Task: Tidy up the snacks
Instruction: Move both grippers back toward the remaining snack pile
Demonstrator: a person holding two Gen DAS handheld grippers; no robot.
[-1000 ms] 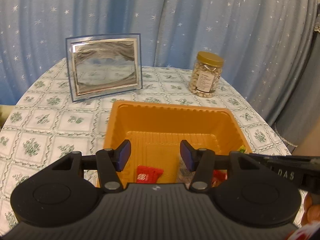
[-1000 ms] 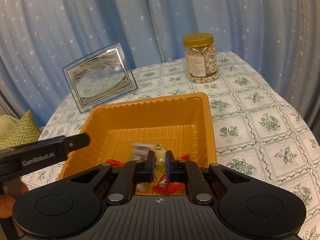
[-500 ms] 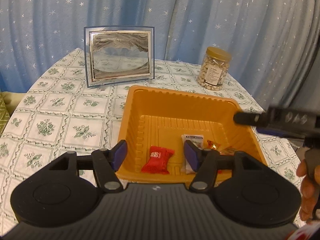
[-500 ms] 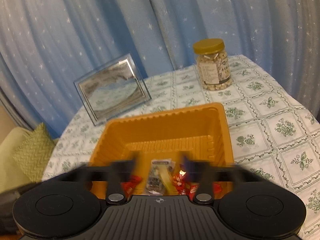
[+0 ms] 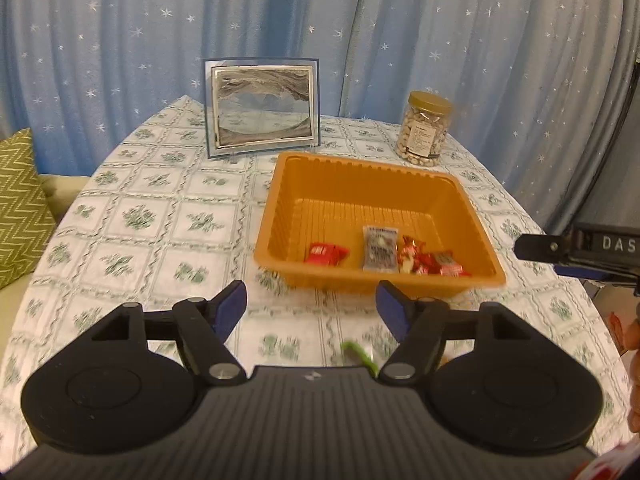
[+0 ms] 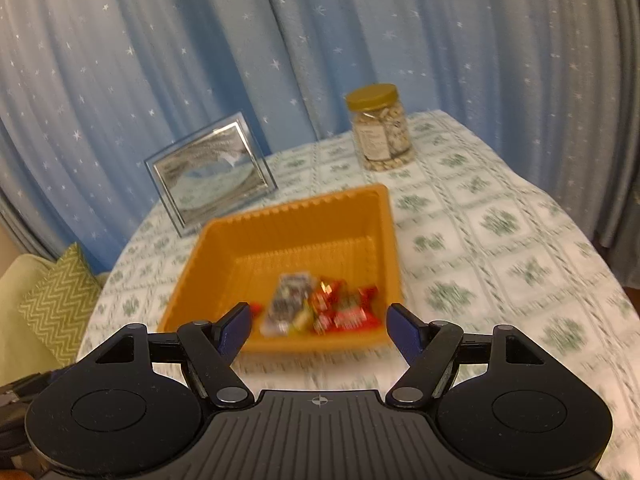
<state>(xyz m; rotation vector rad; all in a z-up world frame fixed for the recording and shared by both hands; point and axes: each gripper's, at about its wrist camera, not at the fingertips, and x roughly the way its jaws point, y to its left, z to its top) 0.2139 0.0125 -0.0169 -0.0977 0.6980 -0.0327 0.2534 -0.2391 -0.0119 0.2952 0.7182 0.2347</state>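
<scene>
Left wrist view: left hand-held gripper [image 5: 311, 300] is hanging over the cloth-covered counter [image 5: 160, 240], jaws having just been opening, wide apart, nothing between them. Right hand-held gripper [image 6: 318, 326] is likewise gaping empty. A green wrapped item [image 5: 360, 354] is lying on the cloth just in front of the left jaws, blurred, probably one snack left to load. Beyond it, the orange ribbed plastic tray [image 5: 476, 220] is holding the rest: red wrapped candy [image 5: 325, 253], grey sachet [image 5: 380, 247] with its long axis running front to back, a red cluster [image 5: 430, 262] beside it. Judging mostly done.
</scene>
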